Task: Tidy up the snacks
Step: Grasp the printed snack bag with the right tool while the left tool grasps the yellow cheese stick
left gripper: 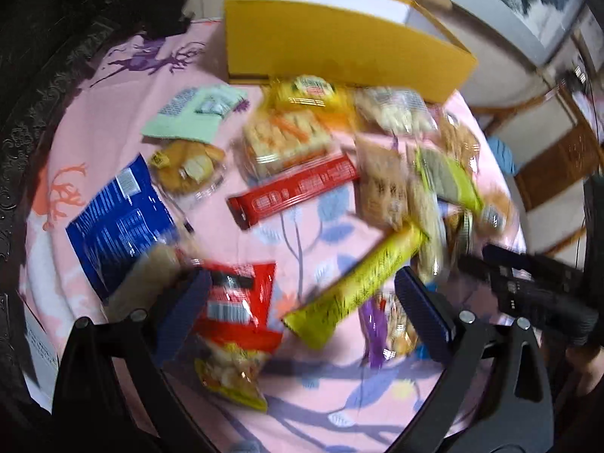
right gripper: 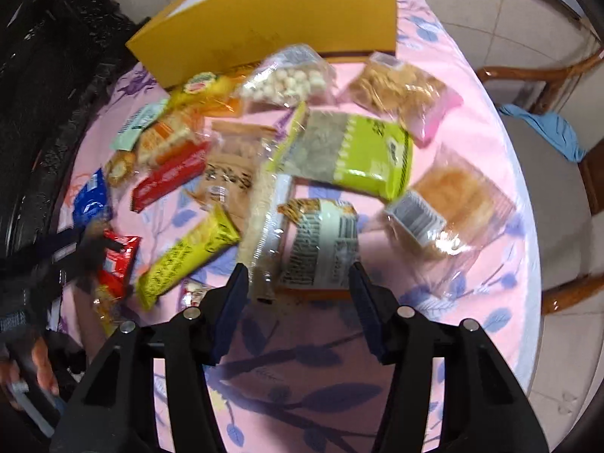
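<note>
Several snack packs lie scattered on a pink flowered tablecloth [left gripper: 302,234]. An open yellow box [left gripper: 332,49] stands at the far side; it also shows in the right wrist view [right gripper: 271,26]. My left gripper [left gripper: 302,317] is open above a red packet [left gripper: 238,302] and a long yellow-green bar [left gripper: 358,283]. My right gripper [right gripper: 298,290] is open just above a white and brown printed packet [right gripper: 321,245]. A green bag [right gripper: 355,151] lies beyond it. The left gripper [right gripper: 81,249] also shows at the left of the right wrist view.
A blue bag [left gripper: 117,222], a red bar [left gripper: 294,192], a mint packet [left gripper: 192,113] and clear cookie packs [right gripper: 453,204] lie around. A wooden chair [right gripper: 558,173] stands right of the round table. Dark carved furniture [right gripper: 45,75] is on the left.
</note>
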### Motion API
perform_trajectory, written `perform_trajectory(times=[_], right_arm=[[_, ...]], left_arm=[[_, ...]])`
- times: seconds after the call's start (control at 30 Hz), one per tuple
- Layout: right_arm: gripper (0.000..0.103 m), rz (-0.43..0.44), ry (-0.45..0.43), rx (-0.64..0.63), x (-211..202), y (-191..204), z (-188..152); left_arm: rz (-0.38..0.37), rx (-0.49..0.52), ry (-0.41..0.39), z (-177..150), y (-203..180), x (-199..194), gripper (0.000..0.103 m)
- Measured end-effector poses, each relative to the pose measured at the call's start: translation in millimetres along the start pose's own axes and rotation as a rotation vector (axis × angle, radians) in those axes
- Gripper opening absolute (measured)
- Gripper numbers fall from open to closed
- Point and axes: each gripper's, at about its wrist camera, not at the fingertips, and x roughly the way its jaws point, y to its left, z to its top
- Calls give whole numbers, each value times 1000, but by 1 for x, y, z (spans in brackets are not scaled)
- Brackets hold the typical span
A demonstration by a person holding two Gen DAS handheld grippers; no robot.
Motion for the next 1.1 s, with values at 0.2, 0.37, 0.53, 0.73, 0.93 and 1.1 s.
perform_trajectory(times=[0.2,0.37,0.53,0.73,0.93,1.1], right_arm=[[52,-21,4,67,20,-11,2],[50,-67,-2,46,28,-8,9],[48,-105,14,55,30,-10,10],[39,-135,-12,50,30,-16,2],[35,-88,-51,50,8,-21,-8],[35,-46,-62,35,-19,-22,-16]], left_arm=[[-8,75,-14,-8,-15,-5,99],[-19,98,-15,-10,-25,-8,99],[-25,115,-24,-8,-32,-4,99],[-39,131,-27,-5,-38,8,99],[-42,188,-21,-4,-47,25,99],[-11,228,-20,-1,-49,40,99]])
